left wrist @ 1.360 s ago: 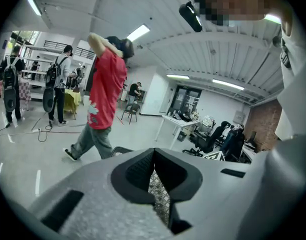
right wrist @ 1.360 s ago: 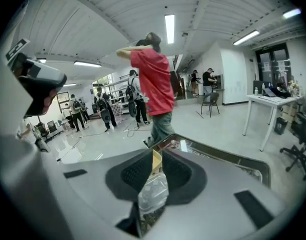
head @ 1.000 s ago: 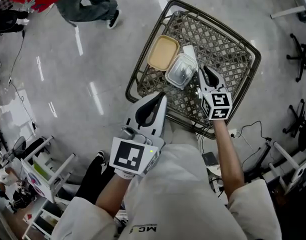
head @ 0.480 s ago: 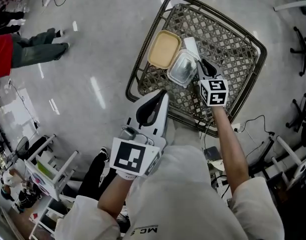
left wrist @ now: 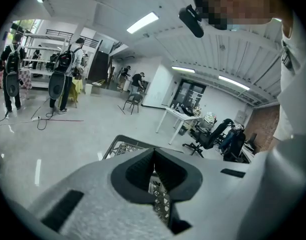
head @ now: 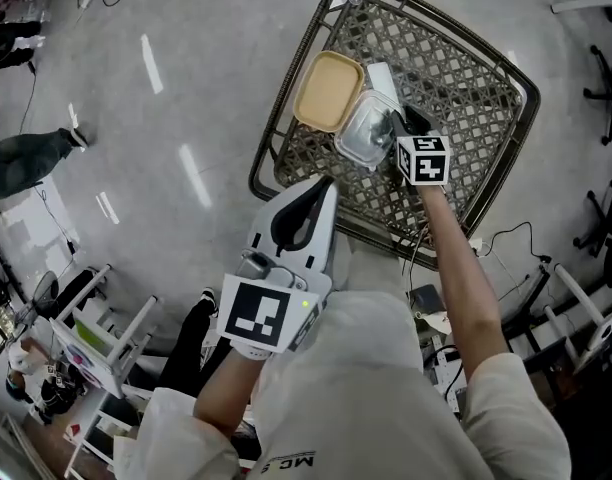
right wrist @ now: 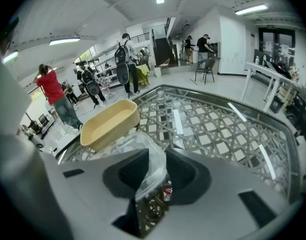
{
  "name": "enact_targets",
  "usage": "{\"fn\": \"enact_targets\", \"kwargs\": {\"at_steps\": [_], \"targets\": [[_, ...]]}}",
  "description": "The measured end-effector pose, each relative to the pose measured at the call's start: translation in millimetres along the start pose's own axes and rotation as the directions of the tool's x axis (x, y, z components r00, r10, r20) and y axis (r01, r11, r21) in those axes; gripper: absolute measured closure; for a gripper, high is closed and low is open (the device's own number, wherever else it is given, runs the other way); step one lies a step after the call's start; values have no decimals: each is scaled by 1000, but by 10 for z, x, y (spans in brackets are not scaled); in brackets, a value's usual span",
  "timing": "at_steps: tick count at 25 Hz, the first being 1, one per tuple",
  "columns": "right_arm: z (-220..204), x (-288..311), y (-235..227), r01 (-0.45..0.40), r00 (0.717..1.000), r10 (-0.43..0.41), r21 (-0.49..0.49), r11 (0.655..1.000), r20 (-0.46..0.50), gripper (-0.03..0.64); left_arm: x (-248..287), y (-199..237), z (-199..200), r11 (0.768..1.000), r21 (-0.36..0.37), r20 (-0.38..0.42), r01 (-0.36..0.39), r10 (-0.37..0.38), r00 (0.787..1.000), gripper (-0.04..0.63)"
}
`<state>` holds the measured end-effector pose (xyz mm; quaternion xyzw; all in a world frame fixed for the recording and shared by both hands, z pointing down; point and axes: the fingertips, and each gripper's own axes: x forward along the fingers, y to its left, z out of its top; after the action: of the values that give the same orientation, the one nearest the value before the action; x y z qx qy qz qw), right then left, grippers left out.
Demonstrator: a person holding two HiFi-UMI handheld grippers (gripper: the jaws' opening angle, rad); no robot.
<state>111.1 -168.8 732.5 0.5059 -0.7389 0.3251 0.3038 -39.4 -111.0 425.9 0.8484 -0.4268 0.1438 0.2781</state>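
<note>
Right gripper (head: 399,125) clamps the rim of a clear plastic container (head: 361,136) in the wicker basket (head: 456,58), at the beige tray's (head: 326,90) 4 o'clock; light, thin, likely crushable, it suits a rim hold.

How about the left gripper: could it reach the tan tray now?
Probably yes: the left gripper hangs empty at the lattice table's edge, the tan tray lies uncovered ahead, nothing between them.
</note>
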Motion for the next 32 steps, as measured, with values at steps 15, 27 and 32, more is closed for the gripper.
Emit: {"fn": "enact_targets", "kwargs": {"at_steps": [15,27,32], "targets": [[-161,199,-123,57,994,-64,-81,995,-93,479,-11,-8,-23,1000,-27,-6,-9,9,1000,571],[-161,186,-208,49,993,-55,-62,997,-105,541,-33,-31,-42,999,-27,0,-18,18,1000,571],[-131,72,-187,50,995,-54,-50,998,-85,543,-99,-65,-28,1000,-22,5,-14,14,1000,571]]}}
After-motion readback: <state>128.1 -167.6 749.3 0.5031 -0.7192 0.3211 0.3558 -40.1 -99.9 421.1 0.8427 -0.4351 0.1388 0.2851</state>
